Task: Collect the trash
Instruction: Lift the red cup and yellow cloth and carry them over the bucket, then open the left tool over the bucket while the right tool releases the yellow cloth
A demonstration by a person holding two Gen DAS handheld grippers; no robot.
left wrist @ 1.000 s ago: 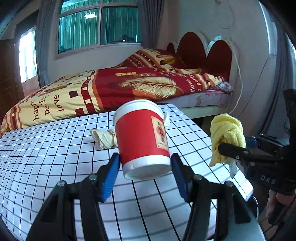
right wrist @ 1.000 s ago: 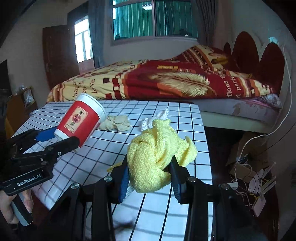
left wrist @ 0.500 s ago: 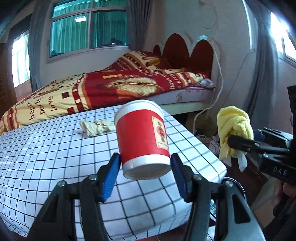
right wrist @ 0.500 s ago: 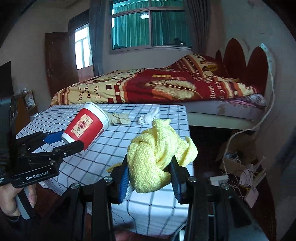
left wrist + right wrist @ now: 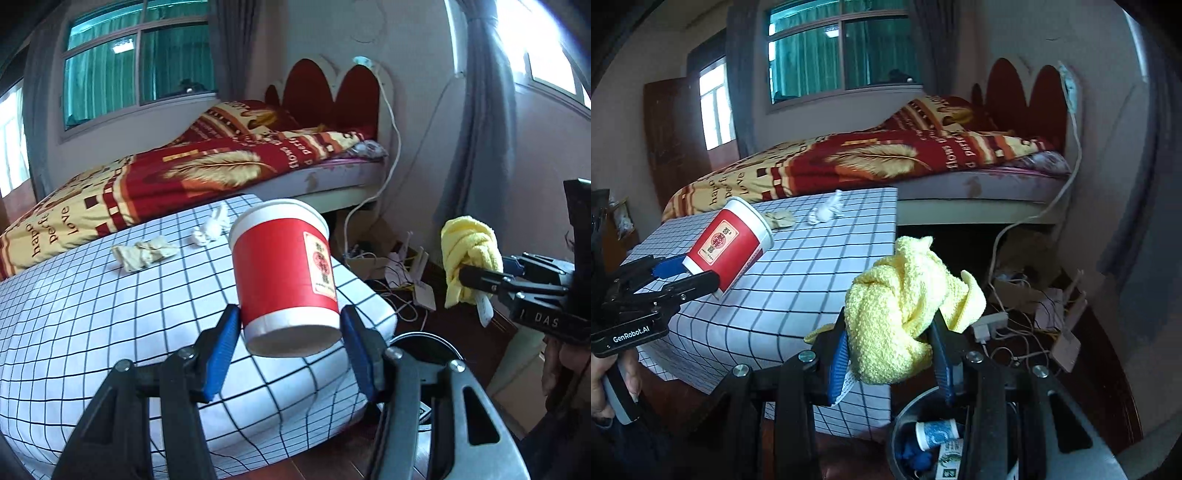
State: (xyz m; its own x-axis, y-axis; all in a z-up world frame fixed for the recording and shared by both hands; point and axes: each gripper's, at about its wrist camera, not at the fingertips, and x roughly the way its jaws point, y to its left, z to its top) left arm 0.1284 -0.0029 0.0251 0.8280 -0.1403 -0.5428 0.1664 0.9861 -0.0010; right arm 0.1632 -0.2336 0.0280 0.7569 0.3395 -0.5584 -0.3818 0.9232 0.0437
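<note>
1. Left gripper (image 5: 290, 338): clenched on a red paper cup (image 5: 284, 273), blue pads pressed against the white band at its base; cup tilted, open rim pointing away from the camera, yellow-and-red label facing right.
2. Same cup (image 5: 729, 245) in the right wrist view: held clear above the near edge of the checked table (image 5: 798, 295), leaning toward the bed.
3. Right gripper (image 5: 890, 352): clamped around a bunched yellow cloth (image 5: 905, 314), the wad bulging above and beside the pads, a white tag hanging below on the left.
4. Same yellow cloth (image 5: 469, 254) in the left wrist view: off past the right corner of the table (image 5: 110, 332), over the floor, well apart from the cup.
5. Directly under the right gripper: a dark round bin (image 5: 905, 435) on the floor, holding a blue-and-white roll-like item and other scraps; contents partly hidden by the gripper's frame.
6. Left on the tabletop toward the far side: a crumpled beige paper (image 5: 144, 253) and, just beside it to the right, a crumpled white tissue (image 5: 212, 230), not touching.
7. Beyond the table: a bed (image 5: 184, 177) with a red and yellow cover.
8. On the floor right of the table: tangled cables and cardboard pieces (image 5: 1027, 295).
9. At the lower left of the right wrist view: a person's hand (image 5: 605, 384) wrapped around the left gripper's handle.
</note>
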